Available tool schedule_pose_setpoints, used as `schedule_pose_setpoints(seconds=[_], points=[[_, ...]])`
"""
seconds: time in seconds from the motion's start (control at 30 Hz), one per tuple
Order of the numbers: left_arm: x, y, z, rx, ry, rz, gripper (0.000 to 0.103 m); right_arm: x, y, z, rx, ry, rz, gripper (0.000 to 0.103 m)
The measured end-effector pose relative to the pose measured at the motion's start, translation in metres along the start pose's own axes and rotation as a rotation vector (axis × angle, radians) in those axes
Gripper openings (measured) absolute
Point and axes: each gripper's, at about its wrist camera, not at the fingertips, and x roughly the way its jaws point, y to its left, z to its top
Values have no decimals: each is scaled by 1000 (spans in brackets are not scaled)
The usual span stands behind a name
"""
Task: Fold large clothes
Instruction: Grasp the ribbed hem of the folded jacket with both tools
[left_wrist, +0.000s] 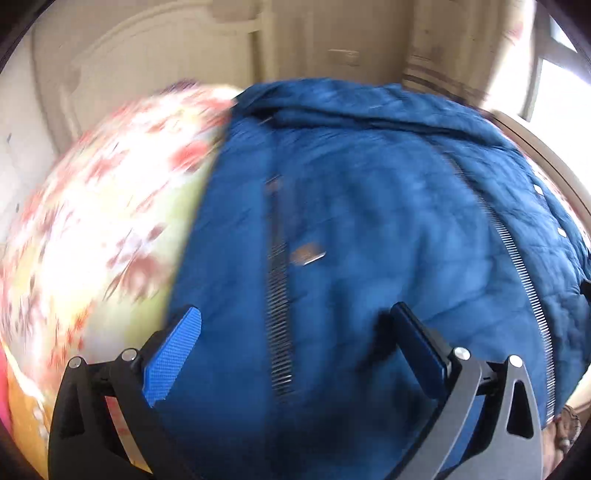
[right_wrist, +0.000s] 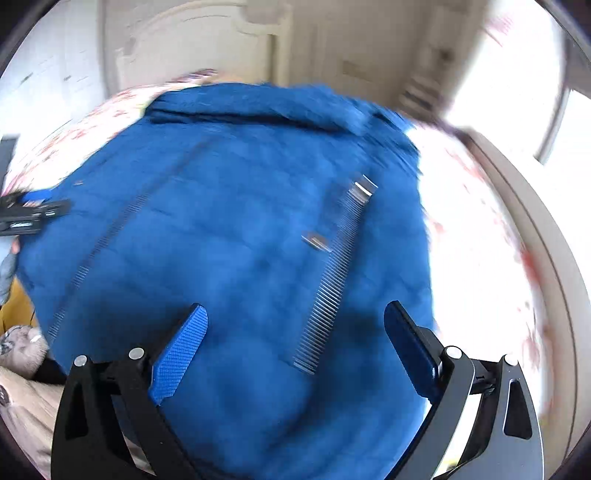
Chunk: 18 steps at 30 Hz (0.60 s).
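Left wrist | blue jacket (left_wrist: 369, 221) under spread jaws | right wrist: jaws spread above it

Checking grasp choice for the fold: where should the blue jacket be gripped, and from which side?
Probably the jacket at its left side edge, coming in low from the bedspread side. There the edge lies free and thin; the open left gripper hovers above.

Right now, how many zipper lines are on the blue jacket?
2: one zipper line near the jacket middle, another zipper line along its right edge. Folds may hide more.
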Motion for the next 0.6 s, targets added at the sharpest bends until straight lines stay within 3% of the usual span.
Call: schedule_pose_setpoints(seconds=[0.07, 0.17, 0.23, 0.37, 0.47, 0.5, 0.6], points=[[-2, 11, -5, -22, -16, -25, 101, -1, -9, -8, 48, -21, 49, 93], [-7, 6, -3, -18, -9, 18, 100, -5, 4, -4, 15, -12, -28, 92], [-22, -2, -2, -24, -38, -23, 99, -15, 21, 1, -37, -36, -81, 92], [-43, -41, -7, 108, -102, -65, 100, -30, 66, 3, -140, -88, 48, 92], [-30, -67, -19, 215, -63, -28, 100, -13, 95, -7, -231, -47, 81, 92], [-20, -70, -22, 225, -37, -15, 101, -6, 94, -13, -209, -59, 86, 92], [-15, -57, -25, 179, -39, -77, 101, -9, 87, -17, -199, -72, 122, 92]])
